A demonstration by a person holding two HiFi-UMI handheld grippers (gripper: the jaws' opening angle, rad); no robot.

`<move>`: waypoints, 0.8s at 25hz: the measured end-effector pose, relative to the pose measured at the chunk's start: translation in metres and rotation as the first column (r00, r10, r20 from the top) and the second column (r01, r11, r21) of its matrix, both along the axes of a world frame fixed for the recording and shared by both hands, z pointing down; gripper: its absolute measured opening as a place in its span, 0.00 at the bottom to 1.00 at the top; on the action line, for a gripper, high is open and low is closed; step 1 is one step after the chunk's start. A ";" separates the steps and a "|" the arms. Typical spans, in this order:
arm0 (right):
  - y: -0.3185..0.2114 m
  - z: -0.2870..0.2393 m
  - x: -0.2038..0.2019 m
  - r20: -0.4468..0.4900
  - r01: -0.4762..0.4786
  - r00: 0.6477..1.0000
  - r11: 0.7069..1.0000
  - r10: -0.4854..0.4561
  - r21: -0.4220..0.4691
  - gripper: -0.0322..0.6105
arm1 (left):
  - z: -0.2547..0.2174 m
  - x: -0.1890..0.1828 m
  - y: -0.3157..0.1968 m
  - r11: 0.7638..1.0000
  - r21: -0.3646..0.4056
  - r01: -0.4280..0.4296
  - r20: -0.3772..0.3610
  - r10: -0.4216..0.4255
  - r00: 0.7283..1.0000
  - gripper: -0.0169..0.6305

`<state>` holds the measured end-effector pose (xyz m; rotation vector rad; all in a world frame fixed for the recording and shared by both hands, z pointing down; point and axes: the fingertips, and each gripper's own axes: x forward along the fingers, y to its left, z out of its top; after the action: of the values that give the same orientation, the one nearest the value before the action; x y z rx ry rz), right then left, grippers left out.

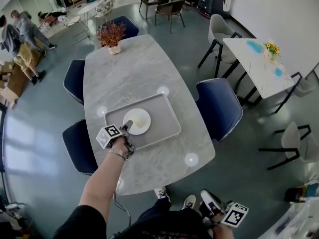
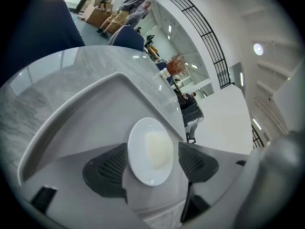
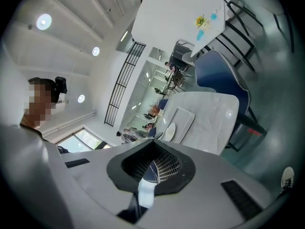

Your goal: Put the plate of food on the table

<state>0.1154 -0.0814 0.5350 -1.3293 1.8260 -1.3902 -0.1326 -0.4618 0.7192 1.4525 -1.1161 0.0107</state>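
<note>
Here the left tool (image 2: 152,162), cube (image 1: 108,136) bearing square markers, straddles the plate (image 1: 138,121)

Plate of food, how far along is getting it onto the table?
Done: the plate lies in the grey tray on the marble table. In hand: nothing; the left gripper stands open either side of it. Left: probably just pulling that gripper away.
</note>
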 end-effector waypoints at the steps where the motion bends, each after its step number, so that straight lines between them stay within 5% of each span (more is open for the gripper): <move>1: 0.001 0.000 0.001 0.002 0.005 1.000 1.000 -0.005 0.002 0.07 | -0.004 -0.001 0.002 1.000 0.014 -0.003 -0.004 0.003 1.000 0.53; 6: 0.002 0.001 0.002 0.011 0.062 0.998 0.998 -0.062 0.026 0.07 | -0.039 -0.004 0.015 0.989 0.141 -0.044 -0.043 0.050 0.998 0.51; 7: 0.000 -0.001 0.003 0.012 0.081 0.997 0.996 -0.082 0.038 0.07 | -0.049 -0.005 0.020 0.983 0.175 -0.047 -0.053 0.057 0.997 0.46; 10: 0.002 -0.007 0.002 0.026 0.148 0.988 0.987 -0.150 0.066 0.07 | -0.089 -0.006 0.041 0.950 0.310 -0.040 -0.093 0.073 0.993 0.04; 16: 0.019 -0.014 0.017 0.054 0.271 0.959 0.953 -0.280 0.136 0.07 | -0.189 0.027 0.129 0.840 0.542 -0.004 -0.324 0.214 0.922 0.04; 20: 0.037 -0.027 0.011 0.095 0.363 0.919 0.915 -0.383 0.177 0.07 | -0.208 0.046 0.209 0.815 0.572 -0.095 -0.224 0.266 0.938 0.04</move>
<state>0.1268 -0.0442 0.5079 -0.8176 2.1277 -1.4424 -0.0870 -0.2527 0.5116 2.0033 -0.7508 -0.4184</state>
